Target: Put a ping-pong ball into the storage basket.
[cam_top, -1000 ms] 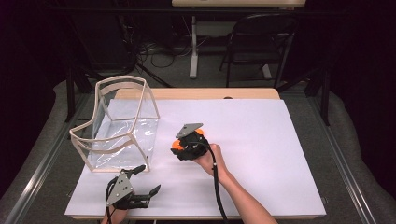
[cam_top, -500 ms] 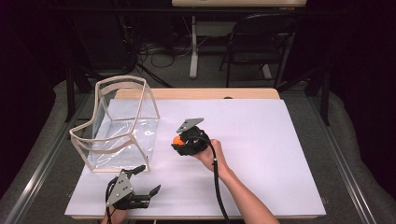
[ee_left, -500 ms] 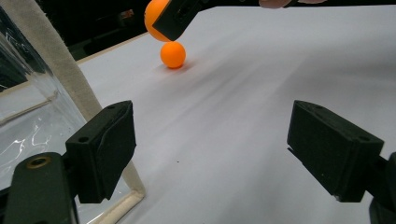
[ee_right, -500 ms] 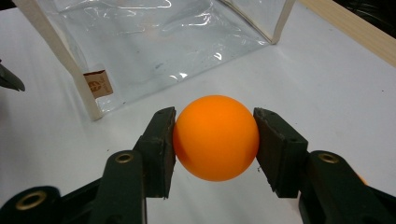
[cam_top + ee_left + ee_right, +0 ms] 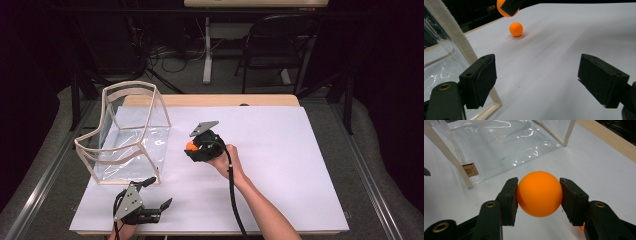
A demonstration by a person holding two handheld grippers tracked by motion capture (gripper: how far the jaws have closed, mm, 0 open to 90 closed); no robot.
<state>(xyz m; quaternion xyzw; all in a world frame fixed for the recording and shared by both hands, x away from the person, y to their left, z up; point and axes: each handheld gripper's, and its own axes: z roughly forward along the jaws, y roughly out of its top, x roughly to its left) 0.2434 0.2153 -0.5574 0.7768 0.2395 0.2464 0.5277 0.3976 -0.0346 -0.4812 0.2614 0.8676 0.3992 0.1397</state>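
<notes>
From above, on the white table [image 5: 280, 165], the right gripper [image 5: 192, 148] sits near the middle, held in the person's right hand [image 5: 222, 161] with its jaws clamped on one orange ball [image 5: 190, 146] that peeks out at its left tip. Just beyond that tip, to the left, stands one clear plastic bag [image 5: 125, 132] with a pale stiff rim, its mouth facing up. Well nearer the person, at the table's front edge, the left gripper [image 5: 157, 192] lies low with its jaws spread wide and nothing between them; the bag's near corner is just ahead of it.

Along the left gripper's own view, its two black pads [image 5: 480, 80] stand far apart over bare white surface. Ahead of them, well off, one orange ball on the table [image 5: 516, 29] rests with its shadow under it. Above and just behind that ball, the held ball [image 5: 502, 7] shows in a black jaw of the other gripper, clear of the surface. That makes two orange balls counted. The bag's pale edge [image 5: 451, 32] runs past the left pad's outer side.

Along the right gripper's view, both pads [image 5: 510, 197] press on opposite sides of the ball [image 5: 539, 193], which is lifted off the table. Beyond the ball lies the bag [image 5: 504, 145], with a small brown label [image 5: 470, 170] at its rim.
</notes>
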